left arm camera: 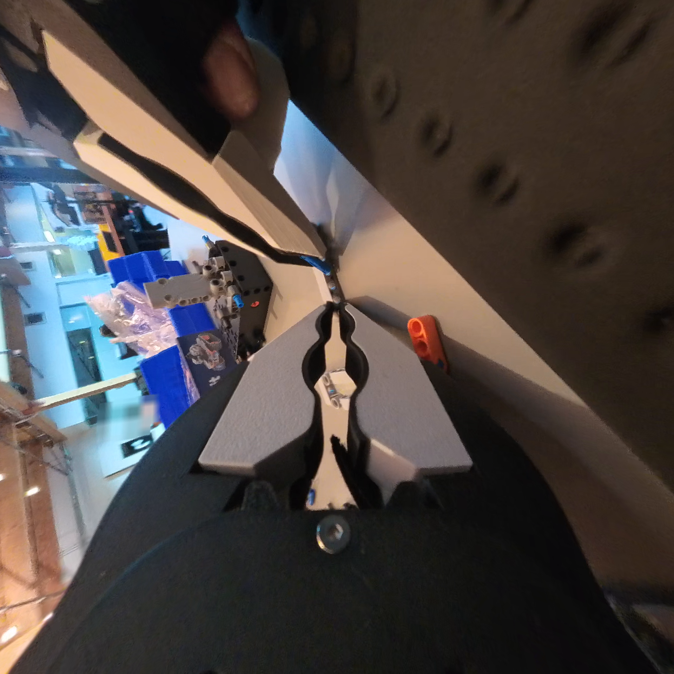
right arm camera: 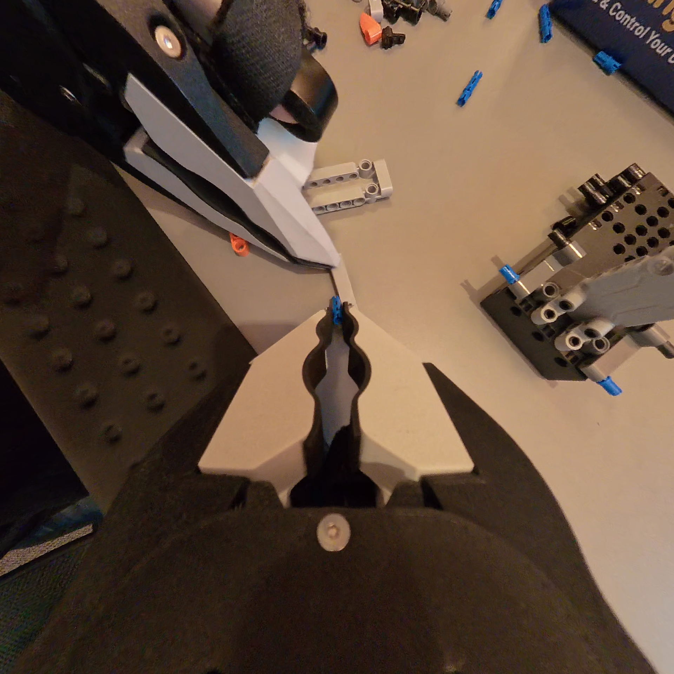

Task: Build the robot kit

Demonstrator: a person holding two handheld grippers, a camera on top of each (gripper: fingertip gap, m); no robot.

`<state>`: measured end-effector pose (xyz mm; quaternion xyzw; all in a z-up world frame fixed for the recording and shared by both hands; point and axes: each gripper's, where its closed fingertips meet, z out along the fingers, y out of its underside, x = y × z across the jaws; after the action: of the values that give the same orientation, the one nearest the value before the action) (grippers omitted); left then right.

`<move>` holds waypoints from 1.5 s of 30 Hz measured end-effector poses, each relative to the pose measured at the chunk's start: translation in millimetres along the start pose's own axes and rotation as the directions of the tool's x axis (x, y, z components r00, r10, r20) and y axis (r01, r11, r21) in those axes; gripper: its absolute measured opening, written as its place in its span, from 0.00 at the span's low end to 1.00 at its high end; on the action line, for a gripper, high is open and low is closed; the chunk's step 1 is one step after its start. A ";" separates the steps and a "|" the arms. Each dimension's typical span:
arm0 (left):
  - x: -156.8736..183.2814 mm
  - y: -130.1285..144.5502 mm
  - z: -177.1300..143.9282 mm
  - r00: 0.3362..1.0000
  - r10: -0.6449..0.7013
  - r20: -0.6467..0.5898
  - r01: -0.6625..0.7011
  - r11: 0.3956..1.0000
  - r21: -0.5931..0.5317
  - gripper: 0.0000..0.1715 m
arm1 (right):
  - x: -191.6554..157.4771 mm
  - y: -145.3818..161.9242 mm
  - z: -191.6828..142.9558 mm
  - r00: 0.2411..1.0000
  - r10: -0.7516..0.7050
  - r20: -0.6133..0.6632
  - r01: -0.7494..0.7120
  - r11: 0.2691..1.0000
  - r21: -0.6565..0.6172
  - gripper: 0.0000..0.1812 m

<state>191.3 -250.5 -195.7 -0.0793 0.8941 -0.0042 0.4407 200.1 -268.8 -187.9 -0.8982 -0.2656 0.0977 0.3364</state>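
In the left wrist view my left gripper (left arm camera: 336, 305) is shut on a small thin grey beam (left arm camera: 333, 287) that sticks out past its tips. My right gripper (left arm camera: 321, 259) comes in from the upper left, shut on a short blue pin (left arm camera: 314, 261) that meets the beam's far end. In the right wrist view my right gripper (right arm camera: 337, 314) pinches the blue pin (right arm camera: 336, 309) at its tips. The left gripper (right arm camera: 331, 264) reaches in from the upper left with the grey beam (right arm camera: 343, 283). Both are held just above the beige table (right arm camera: 419, 255).
A black perforated block with grey connectors and blue pins (right arm camera: 601, 281) stands at the right. A grey frame piece (right arm camera: 350, 186), orange parts (right arm camera: 239, 246), loose blue pins (right arm camera: 469, 88) and a pile of small parts (right arm camera: 397, 14) lie on the table. A dark studded panel (right arm camera: 91, 291) borders the left. Blue bins (left arm camera: 164, 379) stand behind. Less than 4 cm separates the two grippers' tips.
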 end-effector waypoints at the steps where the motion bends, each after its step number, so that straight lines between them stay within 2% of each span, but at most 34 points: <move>1: 1.5 -2.6 -2.3 0.999 -0.039 -0.033 0.040 0.999 0.030 0.00 | 1.4 0.4 0.0 1.000 0.001 -0.008 -0.001 1.000 0.000 0.02; 4: 1.4 -8.2 -7.6 0.976 -0.183 -0.115 0.193 0.977 0.089 0.00 | 2.5 0.2 -1.1 1.000 0.013 -0.005 -0.013 1.000 0.011 0.02; 8: -8.8 -9.1 -11.0 0.875 -0.436 -0.211 0.464 0.880 0.105 0.00 | 5.4 -1.1 -5.5 1.000 0.016 -0.012 -0.016 0.999 0.033 0.02; 10: -9.1 -5.8 -8.5 0.792 -0.548 -0.270 0.583 0.810 0.067 0.00 | 5.0 -2.2 -5.8 1.000 0.022 -0.006 -0.022 0.999 0.044 0.02; 13: -10.3 -8.8 -7.3 0.620 -0.687 -0.380 0.754 0.656 0.045 0.00 | 6.1 -2.5 -6.2 1.000 0.028 -0.003 -0.028 0.998 0.049 0.02; 17: -3.8 -1.8 -1.3 0.432 -0.771 -0.468 0.854 0.517 -0.062 0.01 | 8.3 -2.9 -7.8 0.999 0.041 0.000 -0.041 0.997 0.058 0.02; 19: -6.4 -4.0 -3.5 0.375 -0.776 -0.507 0.884 0.465 -0.058 0.03 | 9.0 -3.7 -8.8 0.999 0.042 -0.001 -0.042 0.997 0.066 0.02; 20: -7.1 -1.3 -3.2 0.368 -0.783 -0.502 0.887 0.457 -0.063 0.06 | 9.1 -4.2 -9.5 0.999 0.044 -0.001 -0.044 0.996 0.071 0.02; 22: -12.7 2.8 -5.9 0.384 -0.785 -0.486 0.889 0.457 -0.036 0.07 | 8.3 -6.3 -11.6 0.999 0.049 0.008 -0.049 0.995 0.090 0.02; 24: -18.7 4.5 -10.4 0.440 -0.774 -0.456 0.871 0.491 0.007 0.08 | 5.5 -12.1 -14.8 0.997 0.066 0.039 -0.071 0.989 0.130 0.02; 27: -31.0 -6.7 -22.0 0.595 -0.704 -0.388 0.794 0.591 0.145 0.09 | 2.8 -20.0 -18.5 0.994 0.083 0.076 -0.095 0.980 0.175 0.02; 30: -34.4 -14.4 -27.4 0.728 -0.624 -0.284 0.682 0.704 0.200 0.09 | -2.4 -29.3 -22.2 0.987 0.099 0.128 -0.125 0.967 0.220 0.02; 34: -36.4 -17.3 -30.3 0.809 -0.560 -0.181 0.588 0.782 0.206 0.05 | -8.8 -42.0 -27.3 0.981 0.099 0.169 -0.143 0.952 0.270 0.02; 36: -40.7 -14.6 -32.9 0.828 -0.547 -0.124 0.561 0.801 0.207 0.02 | -9.8 -48.2 -29.4 0.978 0.101 0.181 -0.151 0.945 0.291 0.02; 39: -44.7 -11.8 -38.7 0.823 -0.560 -0.094 0.566 0.796 0.215 0.02 | -10.3 -56.0 -31.6 0.975 0.100 0.198 -0.160 0.936 0.313 0.02; 45: -56.8 -1.6 -50.4 0.751 -0.656 -0.075 0.648 0.710 0.277 0.01 | -6.8 -77.1 -35.9 0.971 0.118 0.206 -0.192 0.901 0.390 0.02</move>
<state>185.7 -246.9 -120.0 -0.3251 0.7918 -0.2872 0.4301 175.4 -243.5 -110.2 -0.8145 -0.1957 0.2568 0.4821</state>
